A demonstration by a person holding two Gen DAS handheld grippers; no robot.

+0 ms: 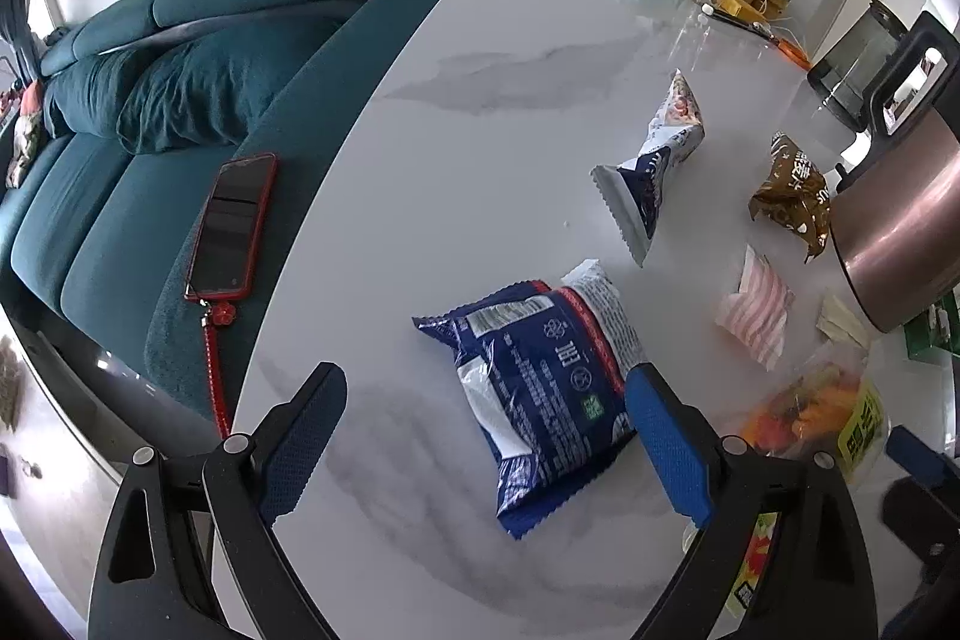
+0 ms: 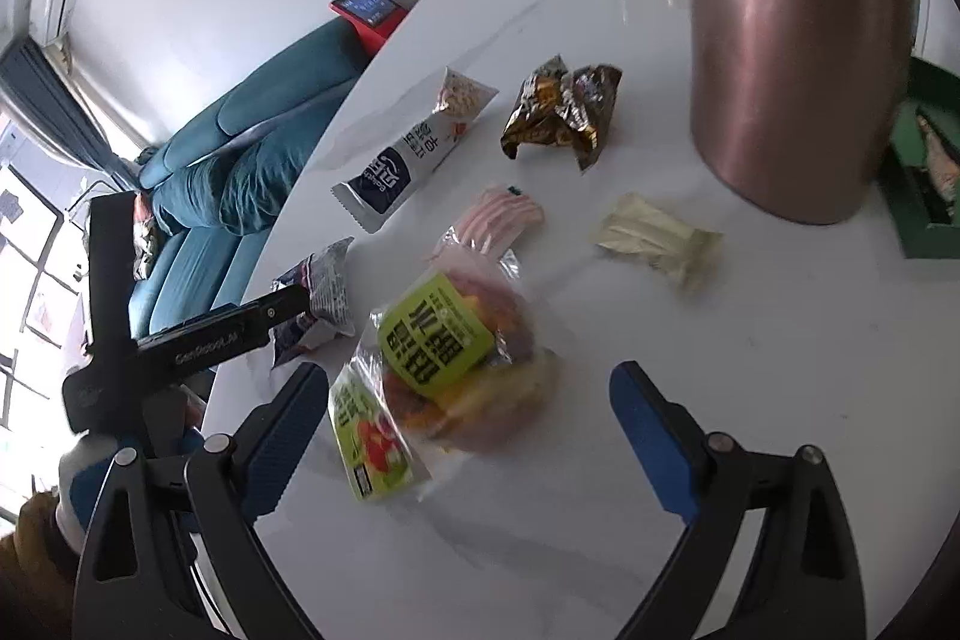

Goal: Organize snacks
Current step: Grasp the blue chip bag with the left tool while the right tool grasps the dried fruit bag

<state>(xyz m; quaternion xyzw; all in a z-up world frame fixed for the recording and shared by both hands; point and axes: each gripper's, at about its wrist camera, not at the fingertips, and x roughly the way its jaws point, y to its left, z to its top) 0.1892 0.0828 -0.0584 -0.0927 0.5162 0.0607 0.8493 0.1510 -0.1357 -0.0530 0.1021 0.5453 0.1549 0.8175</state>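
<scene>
A: Nearest the lens, the left gripper (image 1: pixel 486 436) stands wide open and holds nothing; the blue snack bag (image 1: pixel 540 388) lies flat on the marble table (image 1: pixel 456 172), partly between its fingers, untouched as far as the view shows.

B: And the right gripper (image 2: pixel 468 424)?

A: Also spread wide and empty, above the clear bag with the green label (image 2: pixel 444 340).

B: Handling?

A: Both look light, soft and crinkly; the film is probably slippery. Pinch a crimped seam or corner, gently, since the contents may crush.
</scene>
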